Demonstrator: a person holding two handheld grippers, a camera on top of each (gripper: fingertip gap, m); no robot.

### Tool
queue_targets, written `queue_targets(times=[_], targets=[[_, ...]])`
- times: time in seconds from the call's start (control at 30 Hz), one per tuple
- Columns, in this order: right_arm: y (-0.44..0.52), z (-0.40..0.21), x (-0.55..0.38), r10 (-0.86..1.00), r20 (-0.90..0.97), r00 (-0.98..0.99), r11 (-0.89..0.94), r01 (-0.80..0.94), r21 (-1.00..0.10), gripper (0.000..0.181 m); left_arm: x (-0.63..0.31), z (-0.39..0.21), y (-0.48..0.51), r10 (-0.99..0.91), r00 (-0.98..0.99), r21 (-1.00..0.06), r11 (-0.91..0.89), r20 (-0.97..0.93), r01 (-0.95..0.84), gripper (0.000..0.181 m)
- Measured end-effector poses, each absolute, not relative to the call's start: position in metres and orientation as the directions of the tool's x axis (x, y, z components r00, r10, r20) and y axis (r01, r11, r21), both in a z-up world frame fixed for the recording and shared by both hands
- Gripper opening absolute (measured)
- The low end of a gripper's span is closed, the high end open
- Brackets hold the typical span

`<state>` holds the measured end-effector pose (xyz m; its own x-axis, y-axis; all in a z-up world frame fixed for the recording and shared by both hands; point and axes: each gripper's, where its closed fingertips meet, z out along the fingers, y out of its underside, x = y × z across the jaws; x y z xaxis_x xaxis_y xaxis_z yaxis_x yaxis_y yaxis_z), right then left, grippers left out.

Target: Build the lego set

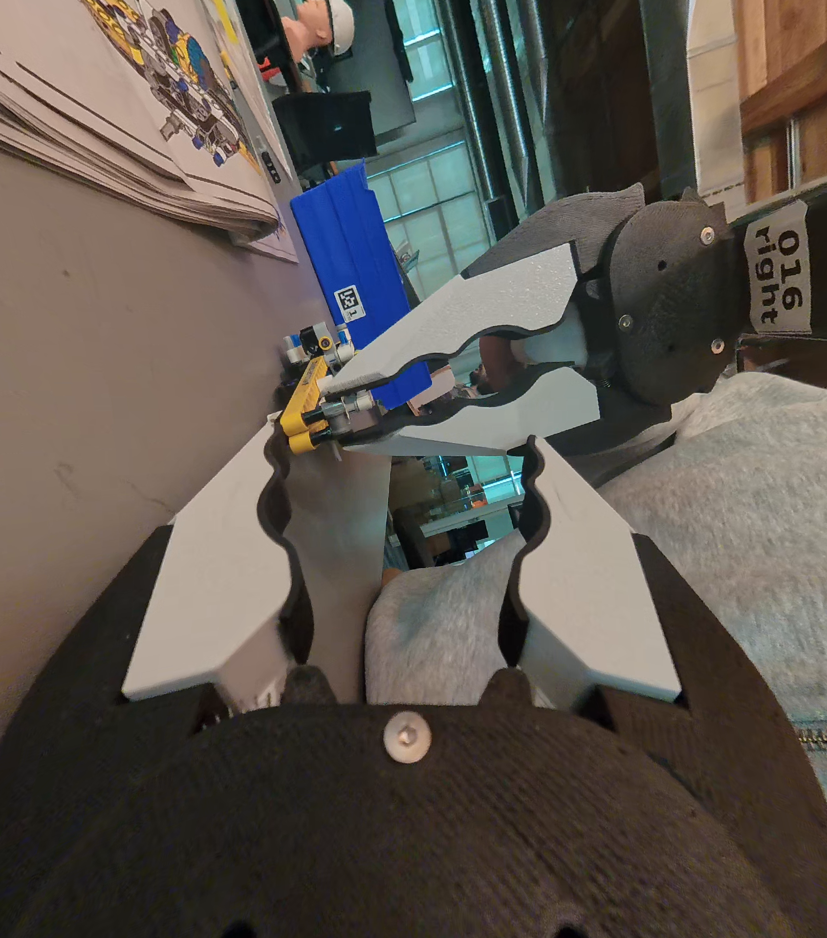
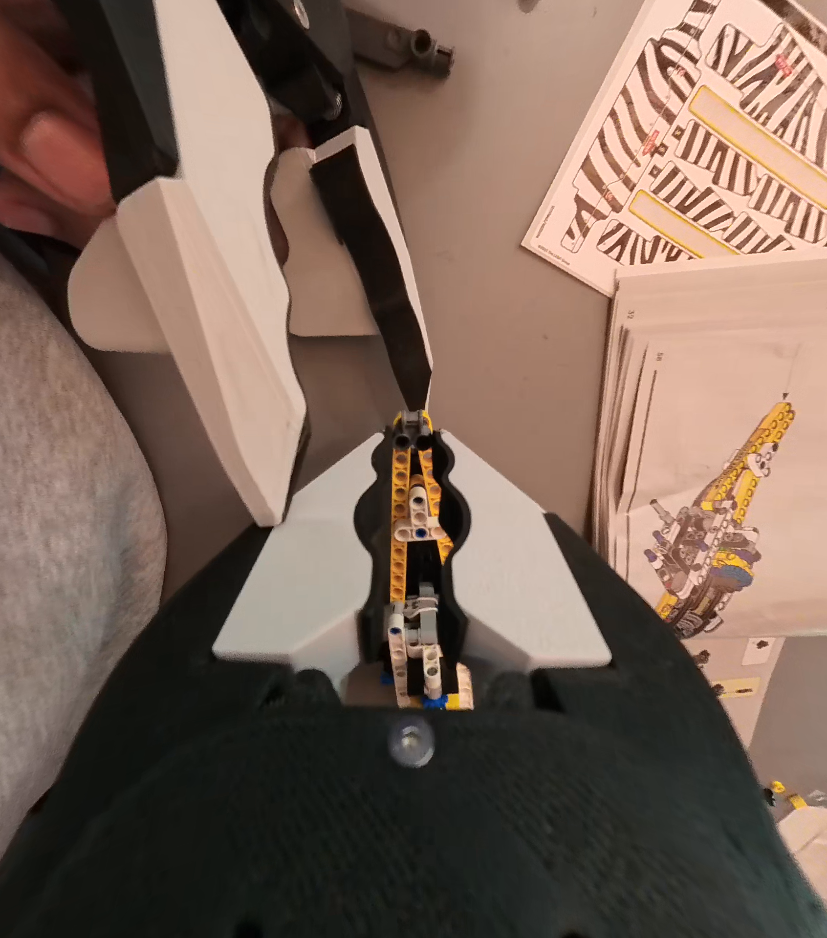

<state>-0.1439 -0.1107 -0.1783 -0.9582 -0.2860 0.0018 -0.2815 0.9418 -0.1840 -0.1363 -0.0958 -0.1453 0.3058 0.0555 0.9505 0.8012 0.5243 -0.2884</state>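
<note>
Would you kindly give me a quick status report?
Right gripper shut on lego assembly. Left gripper open, one finger beside its yellow end. Nothing in the way.

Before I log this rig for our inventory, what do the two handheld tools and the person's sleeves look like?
Both tools match: the left tool and right tool each have pale grey wedge-shaped fingers with wavy black inner pads, on a rough black printed body with a silver screw. The right one carries a grey label band. The person wears a heathered light grey sleeve.
</note>
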Motion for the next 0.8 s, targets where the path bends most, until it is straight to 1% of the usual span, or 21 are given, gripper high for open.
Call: queue_targets(times=[0.1, 0.27, 0.33, 0.43, 0.5, 0.57, 0.6, 0.63, 0.8], targets=[[-0.111, -0.178, -0.143, -0.29, -0.006, -0.957, 0.941, -0.284, -0.183, 0.014, -0.136, -0.145, -0.096, 0.049, 0.303, -0.283, 0.522, 0.952, 0.805, 0.09], [-0.109, -0.18, -0.14, -0.342, -0.003, -0.94, 0.925, -0.336, -0.178, 0.013, -0.134, -0.146, -0.093, 0.048, 0.295, -0.278, 0.507, 0.954, 0.816, 0.089], [-0.108, -0.18, -0.14, -0.366, 0.004, -0.931, 0.917, -0.361, -0.171, 0.013, -0.135, -0.148, -0.093, 0.047, 0.281, -0.265, 0.51, 0.958, 0.818, 0.086], [-0.109, -0.178, -0.139, -0.392, 0.019, -0.92, 0.901, -0.388, -0.194, 0.014, -0.135, -0.148, -0.095, 0.037, 0.271, -0.25, 0.52, 0.962, 0.817, 0.081], [-0.109, -0.177, -0.139, -0.403, 0.026, -0.915, 0.893, -0.4, -0.206, 0.014, -0.135, -0.147, -0.097, 0.017, 0.265, -0.234, 0.527, 0.964, 0.817, 0.081], [-0.11, -0.178, -0.137, -0.406, 0.03, -0.913, 0.891, -0.403, -0.212, 0.014, -0.136, -0.149, -0.099, -0.008, 0.234, -0.193, 0.539, 0.972, 0.82, 0.078], [-0.11, -0.177, -0.136, -0.41, 0.032, -0.911, 0.888, -0.407, -0.215, 0.013, -0.136, -0.151, -0.1, 0.006, 0.228, -0.196, 0.535, 0.974, 0.822, 0.073], [-0.11, -0.177, -0.135, -0.416, 0.035, -0.909, 0.884, -0.413, -0.217, 0.013, -0.136, -0.154, -0.1, 0.029, 0.215, -0.197, 0.535, 0.976, 0.822, 0.065], [-0.109, -0.176, -0.132, -0.456, 0.045, -0.889, 0.862, -0.454, -0.226, 0.014, -0.133, -0.156, -0.1, 0.033, 0.206, -0.192, 0.521, 0.978, 0.832, 0.06]])
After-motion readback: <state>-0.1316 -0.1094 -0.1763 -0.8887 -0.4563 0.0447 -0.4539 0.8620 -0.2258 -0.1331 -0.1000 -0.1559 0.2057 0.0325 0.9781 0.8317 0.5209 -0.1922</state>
